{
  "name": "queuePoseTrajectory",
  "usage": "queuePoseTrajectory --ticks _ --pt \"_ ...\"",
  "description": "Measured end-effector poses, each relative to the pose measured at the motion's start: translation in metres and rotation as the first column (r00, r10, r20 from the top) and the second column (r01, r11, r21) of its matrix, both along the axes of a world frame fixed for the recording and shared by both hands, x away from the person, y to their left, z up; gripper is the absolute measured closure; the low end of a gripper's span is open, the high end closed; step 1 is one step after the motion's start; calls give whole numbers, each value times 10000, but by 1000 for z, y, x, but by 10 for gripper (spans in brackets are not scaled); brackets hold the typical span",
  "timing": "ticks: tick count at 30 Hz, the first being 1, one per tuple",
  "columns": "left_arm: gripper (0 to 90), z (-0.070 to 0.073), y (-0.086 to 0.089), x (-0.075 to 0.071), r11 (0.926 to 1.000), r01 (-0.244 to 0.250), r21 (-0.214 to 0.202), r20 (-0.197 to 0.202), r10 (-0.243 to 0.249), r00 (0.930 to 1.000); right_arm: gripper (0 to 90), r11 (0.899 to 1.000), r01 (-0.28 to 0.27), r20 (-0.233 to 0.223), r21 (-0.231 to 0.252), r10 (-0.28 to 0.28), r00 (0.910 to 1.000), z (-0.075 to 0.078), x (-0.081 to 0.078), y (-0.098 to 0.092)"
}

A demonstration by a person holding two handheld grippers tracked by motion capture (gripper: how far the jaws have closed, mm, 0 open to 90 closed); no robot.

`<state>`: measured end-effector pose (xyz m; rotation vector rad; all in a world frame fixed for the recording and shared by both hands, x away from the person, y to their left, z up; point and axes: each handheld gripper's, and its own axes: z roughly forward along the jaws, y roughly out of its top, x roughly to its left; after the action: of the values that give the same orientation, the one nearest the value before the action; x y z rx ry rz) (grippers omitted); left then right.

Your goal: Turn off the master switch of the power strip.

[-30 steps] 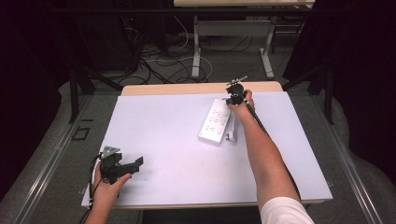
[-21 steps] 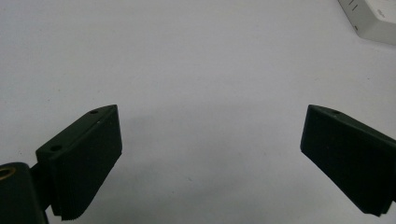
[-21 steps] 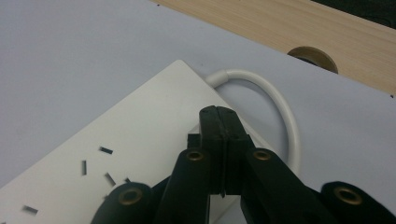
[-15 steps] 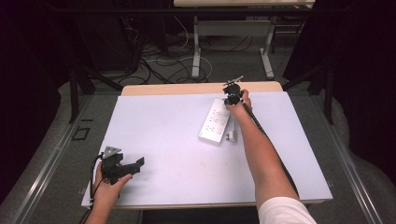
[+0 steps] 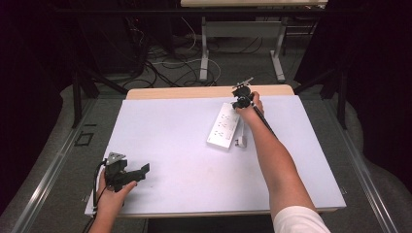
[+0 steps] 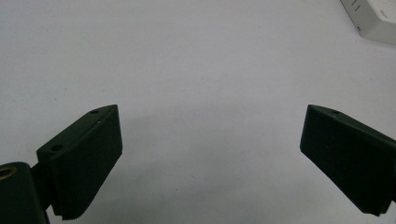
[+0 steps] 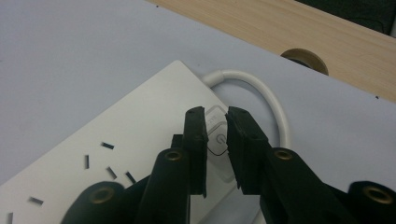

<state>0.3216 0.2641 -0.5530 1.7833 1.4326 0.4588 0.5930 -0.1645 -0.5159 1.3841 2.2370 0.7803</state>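
Claws: two (image 5: 140, 173) (image 7: 215, 122); one power strip (image 5: 224, 125).

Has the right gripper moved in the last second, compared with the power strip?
Yes, slightly. In the high view the right gripper has crept toward the table's far edge, along the power strip to its far end. Its nearly closed fingers hover over the switch.

Right gripper (image 7: 215, 140): jaws nearly closed, a narrow gap between them, tips poised over the power button (image 7: 217, 136) at the end of the white strip (image 7: 116, 144). Contact with the button cannot be told. Slot openings visible on the strip lower left. White cable (image 7: 271, 100) loops out from the strip's end over the mat (image 7: 70, 56). Wooden table edge (image 7: 280, 28) beyond, with a round hole (image 7: 304, 59).
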Motion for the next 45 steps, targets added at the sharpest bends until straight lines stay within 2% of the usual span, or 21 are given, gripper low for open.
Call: queuePoseTrajectory --ticks 4,8,12,13,15,22,23,29,33,35,36,38,43,45 --pt "57 0 0 0 10000 28 23 -2 -28 10000 713 9999 89 80 88 -90 9999 5 -2 -3" --pt "57 1 0 0 10000 35 21 44 -35 10000 655 9999 125 -217 52 -124 9997 9 -4 -6" --pt "57 1 -1 0 10000 73 30 -10 -73 10000 619 9997 154 -181 192 -151 9997 9 -4 -7" --pt "57 1 -1 0 10000 73 34 -6 -73 10000 610 9999 145 -202 -11 -145 9997 10 -5 -8" --pt "57 1 -1 0 10000 51 31 -5 -50 10000 573 9998 205 -232 -60 -207 9995 11 -5 -8" --pt "57 1 -1 0 10000 24 37 -1 -24 10000 486 10000 88 174 -12 -88 9998 17 -6 -10" --pt "57 1 -1 0 10000 45 44 -6 -45 10000 484 10000 40 48 -57 -40 10000 18 -7 -11" --pt "57 2 -3 0 10000 49 77 63 -49 10000 447 9998 -2 62 -212 3 10000 21 -10 -13" --pt "58 2 -4 0 9999 106 87 2 -106 9999 418 10000 7 110 -65 -6 9999 24 -12 -14" --pt "58 2 -5 1 9999 131 104 23 -131 9999 397 10000 -74 10 -5 75 10000 25 -13 -15" --pt "59 1 -6 1 10000 45 33 190 -46 9998 377 9999 -116 -129 87 118 9998 25 -14 -15" --pt "59 3 -4 1 9996 219 164 -6 -219 9998 369 9999 -149 -217 15 149 9997 25 -15 -16" --pt "60 2 -6 2 9999 120 92 152 -122 9998 343 9999 -132 -313 -39 131 9994 28 -18 -19" --pt "61 2 -6 2 9997 184 168 91 -186 9998 340 9997 -162 -484 154 170 9987 29 -20 -19"
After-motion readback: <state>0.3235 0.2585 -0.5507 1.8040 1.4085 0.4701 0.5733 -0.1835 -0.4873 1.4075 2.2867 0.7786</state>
